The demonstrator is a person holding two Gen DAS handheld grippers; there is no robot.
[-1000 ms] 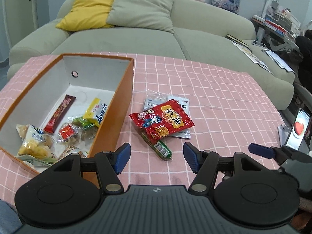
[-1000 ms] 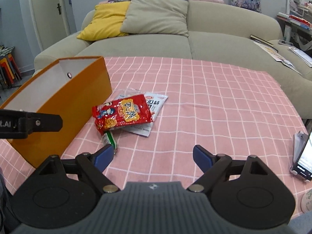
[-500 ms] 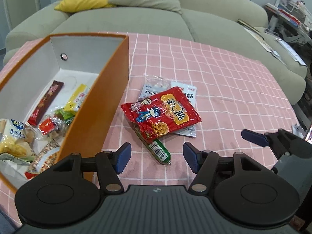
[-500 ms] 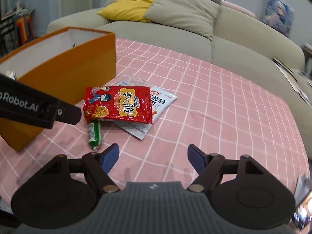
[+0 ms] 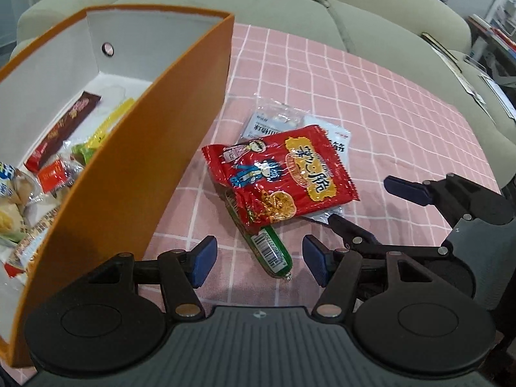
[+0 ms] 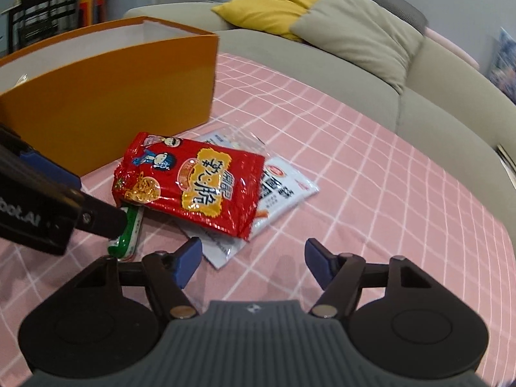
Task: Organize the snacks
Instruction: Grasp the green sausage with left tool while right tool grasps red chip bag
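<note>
A red snack bag [image 5: 283,174] lies on the pink checked cloth, on top of white packets [image 5: 277,122] and a green sausage stick [image 5: 269,250]. My left gripper [image 5: 259,259] is open, its tips either side of the sausage's near end. The orange box [image 5: 180,129] stands to the left and holds several snacks [image 5: 61,135]. My right gripper [image 6: 253,261] is open and empty just in front of the red bag [image 6: 193,183] and white packets [image 6: 283,193]. The sausage [image 6: 129,232] is partly hidden behind the left gripper there.
A grey-green sofa [image 5: 290,9] with a yellow cushion [image 6: 271,3] and a beige cushion [image 6: 358,29] runs behind the table. The right gripper shows at the right in the left wrist view [image 5: 364,206]. Pink cloth [image 6: 403,193] stretches to the right.
Both grippers have moved forward and down toward the snack pile. The left now straddles the sausage's near end; the right has swung in close to the white packets. Both stay open.
</note>
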